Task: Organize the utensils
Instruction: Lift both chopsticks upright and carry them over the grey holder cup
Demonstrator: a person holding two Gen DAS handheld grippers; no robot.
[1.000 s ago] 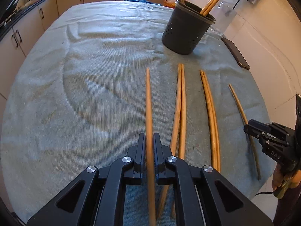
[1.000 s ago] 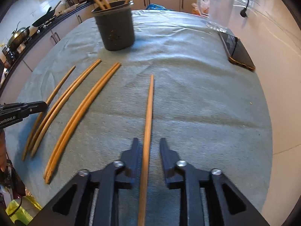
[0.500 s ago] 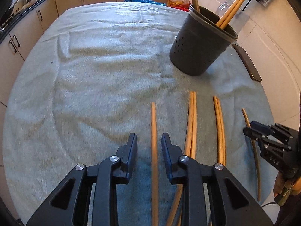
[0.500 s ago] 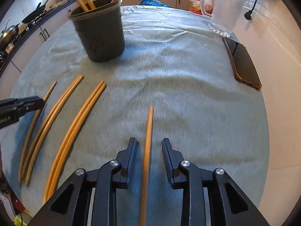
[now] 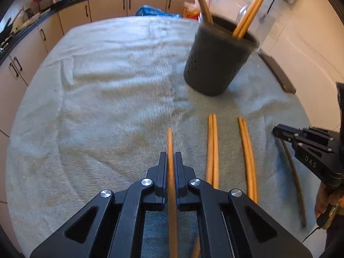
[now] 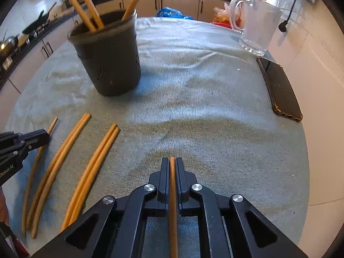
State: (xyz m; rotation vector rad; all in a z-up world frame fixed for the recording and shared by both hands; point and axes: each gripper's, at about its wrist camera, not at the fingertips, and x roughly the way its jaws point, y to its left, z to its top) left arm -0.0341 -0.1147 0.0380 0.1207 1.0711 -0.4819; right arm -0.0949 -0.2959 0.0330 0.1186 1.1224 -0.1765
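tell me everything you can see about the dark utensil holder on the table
The utensil holder is a dark grey, matte, plastic-looking round cup, slightly narrower at the base, with small holes punched in its lower wall and a rim band at the top. It stands upright on the grey-green cloth, untouched by either gripper. Three wooden chopsticks lean out of it.

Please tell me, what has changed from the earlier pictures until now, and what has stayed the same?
Both grippers have just closed: the left gripper now clamps the leftmost chopstick, and the right gripper clamps the rightmost chopstick. Both views drew nearer to the black holder. The two chopstick pairs between them, the phone and the towel stayed put.
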